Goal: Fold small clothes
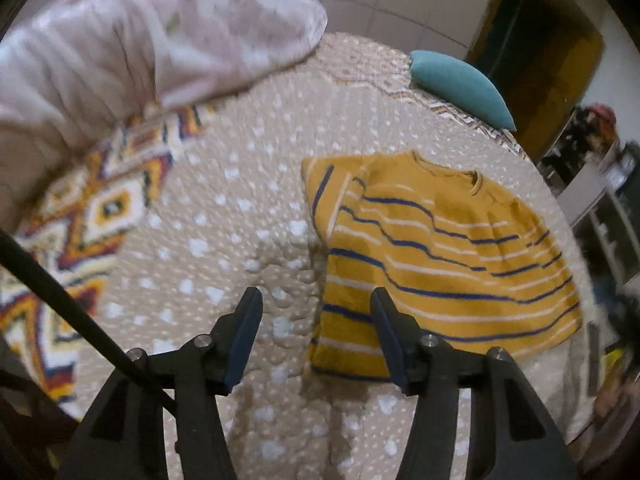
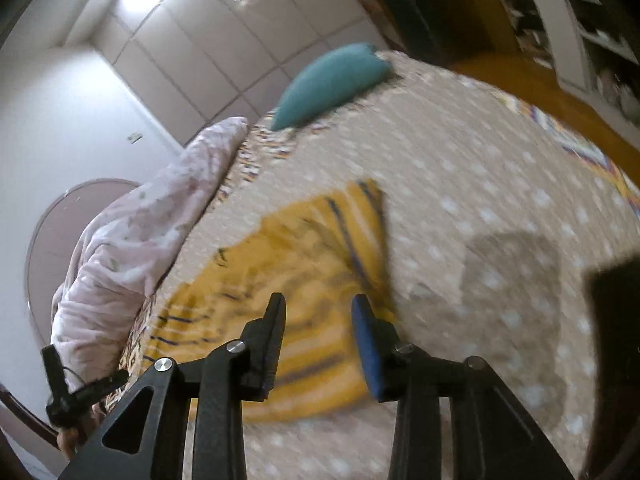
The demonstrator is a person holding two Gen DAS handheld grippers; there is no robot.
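Bedspread (image 1: 224, 208) open beside shirt (image 1: 448, 256) | left gripper (image 1: 316, 300), right gripper (image 2: 320, 308): parted, empty

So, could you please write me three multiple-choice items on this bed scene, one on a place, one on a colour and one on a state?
1. Where does the teal cushion lie?
A. at the far edge of the bed
B. on top of the shirt
C. between the left claw's fingers

2. What colour is the striped shirt?
A. red
B. mustard yellow
C. green

3. What is the left claw holding?
A. the shirt
B. the pink quilt
C. nothing

Answers:
1 A: the cushion sits at the far rim of the dotted bedspread, beyond the shirt.
2 B: the cloth is mustard yellow with blue and white stripes.
3 C: its fingers stand apart above the bedspread, with nothing pinched between them; the pink quilt lies off to the far left.
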